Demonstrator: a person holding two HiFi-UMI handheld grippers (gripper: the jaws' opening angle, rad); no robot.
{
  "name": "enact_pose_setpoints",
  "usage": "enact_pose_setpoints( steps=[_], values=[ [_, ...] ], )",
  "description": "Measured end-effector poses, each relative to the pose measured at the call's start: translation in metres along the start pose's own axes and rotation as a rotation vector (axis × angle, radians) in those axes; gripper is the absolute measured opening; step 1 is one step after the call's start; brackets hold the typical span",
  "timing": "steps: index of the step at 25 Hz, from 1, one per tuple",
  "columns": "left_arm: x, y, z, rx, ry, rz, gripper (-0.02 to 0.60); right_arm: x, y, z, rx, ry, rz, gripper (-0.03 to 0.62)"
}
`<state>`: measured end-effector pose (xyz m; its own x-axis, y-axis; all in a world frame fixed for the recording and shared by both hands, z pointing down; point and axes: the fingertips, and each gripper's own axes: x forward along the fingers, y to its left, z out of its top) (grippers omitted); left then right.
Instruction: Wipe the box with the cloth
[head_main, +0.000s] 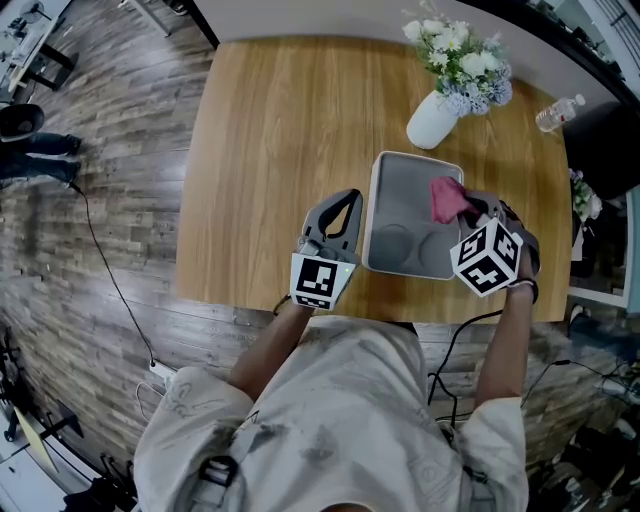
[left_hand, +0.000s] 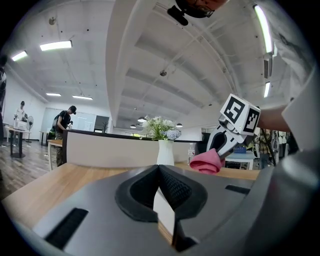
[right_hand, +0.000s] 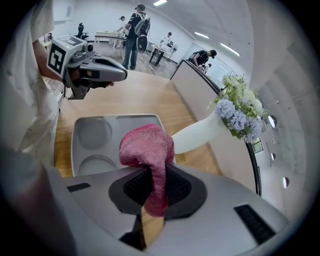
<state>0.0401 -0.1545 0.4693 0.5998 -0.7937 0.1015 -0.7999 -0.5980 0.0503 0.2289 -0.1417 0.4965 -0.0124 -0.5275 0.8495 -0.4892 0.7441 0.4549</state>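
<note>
The box (head_main: 385, 215) is a shallow grey tray with round and square compartments, lying on the wooden table (head_main: 270, 130). My right gripper (head_main: 474, 207) hovers over its right side, shut on a pink cloth (head_main: 446, 199). In the right gripper view the cloth (right_hand: 148, 149) bunches up out of the jaws (right_hand: 156, 184), above the box (right_hand: 76, 145). My left gripper (head_main: 346, 198) hangs just left of the box, its jaws shut with nothing between them (left_hand: 160, 189). It sees the cloth (left_hand: 206, 162) and the right gripper (left_hand: 223, 145) ahead.
A white vase of flowers (head_main: 433, 120) stands just beyond the box's far edge. A water bottle (head_main: 558, 112) lies at the table's far right corner. The table's near edge runs right below both grippers. People stand far off in the room (right_hand: 134, 30).
</note>
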Motion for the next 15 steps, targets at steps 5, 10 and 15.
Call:
enact_pose_setpoints(
  steps=[5, 10, 15],
  values=[
    [0.009, 0.011, -0.003, -0.004, 0.017, 0.023, 0.012, 0.029, -0.018, 0.005, -0.027, -0.004, -0.011, 0.064],
    [0.014, 0.02, -0.008, -0.01, 0.043, 0.048, 0.012, 0.057, -0.03, 0.005, -0.037, -0.005, -0.009, 0.064],
    [0.02, 0.026, -0.016, -0.015, 0.067, 0.067, 0.012, 0.09, -0.022, -0.003, -0.033, 0.016, 0.046, 0.064]
  ],
)
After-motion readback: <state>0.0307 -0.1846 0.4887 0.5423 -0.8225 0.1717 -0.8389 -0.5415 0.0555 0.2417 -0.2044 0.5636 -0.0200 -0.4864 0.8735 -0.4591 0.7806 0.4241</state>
